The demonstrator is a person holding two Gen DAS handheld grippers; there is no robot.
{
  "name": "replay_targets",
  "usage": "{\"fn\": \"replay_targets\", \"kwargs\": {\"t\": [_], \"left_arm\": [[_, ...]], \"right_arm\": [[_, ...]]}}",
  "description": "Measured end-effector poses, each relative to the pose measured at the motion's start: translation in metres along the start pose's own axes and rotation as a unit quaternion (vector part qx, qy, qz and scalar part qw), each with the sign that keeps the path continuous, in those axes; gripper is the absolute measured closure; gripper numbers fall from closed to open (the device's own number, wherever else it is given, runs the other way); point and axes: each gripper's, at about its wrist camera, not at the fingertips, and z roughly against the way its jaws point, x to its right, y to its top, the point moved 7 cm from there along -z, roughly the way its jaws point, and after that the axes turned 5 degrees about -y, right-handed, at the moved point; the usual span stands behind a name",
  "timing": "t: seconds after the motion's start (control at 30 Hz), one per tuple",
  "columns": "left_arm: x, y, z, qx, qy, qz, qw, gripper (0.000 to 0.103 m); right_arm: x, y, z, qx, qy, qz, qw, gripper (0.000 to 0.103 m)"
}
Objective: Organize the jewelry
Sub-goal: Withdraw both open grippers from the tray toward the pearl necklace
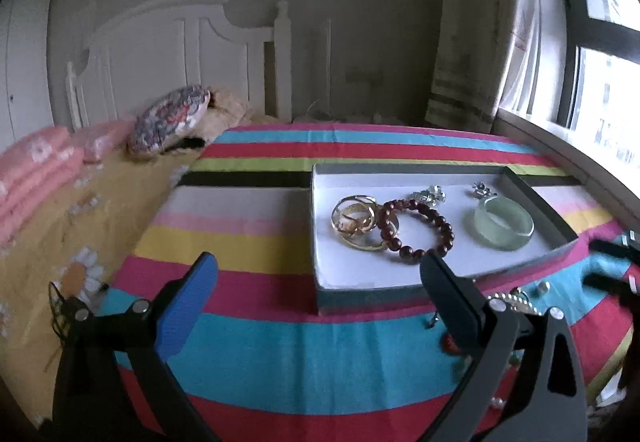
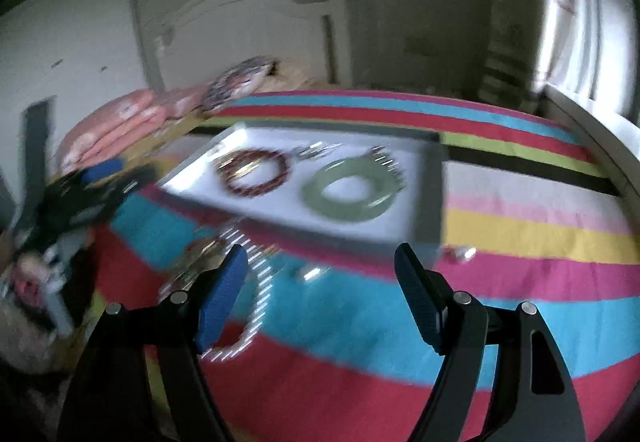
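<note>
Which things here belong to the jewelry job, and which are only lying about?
Job: tray, gold rings, bead bracelet, jade bangle, silver chain outside the tray.

Lying about: pillow, pink blanket, curtain.

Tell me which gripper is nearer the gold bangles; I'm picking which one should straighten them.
Left. The left gripper hovers open just in front of the gold bangles, by the box's left end; the right gripper sits off the box's opposite end.

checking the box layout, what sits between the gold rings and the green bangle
The bead bracelet lies between the gold rings and the green bangle, overlapping the rings and apart from the bangle. The left wrist view shows it.
</note>
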Motion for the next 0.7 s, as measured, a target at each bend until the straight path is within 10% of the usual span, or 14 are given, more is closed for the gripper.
{"fn": "replay_targets", "kwargs": {"t": [0.7], "left_arm": [[0.008,-0.008,-0.011,-0.034,-0.023,-0.011,0.9991,0.003]], "right_arm": [[-0.085,-0.052,-0.009,-0.046,0.071,0.145,0.986,0.056]]}}
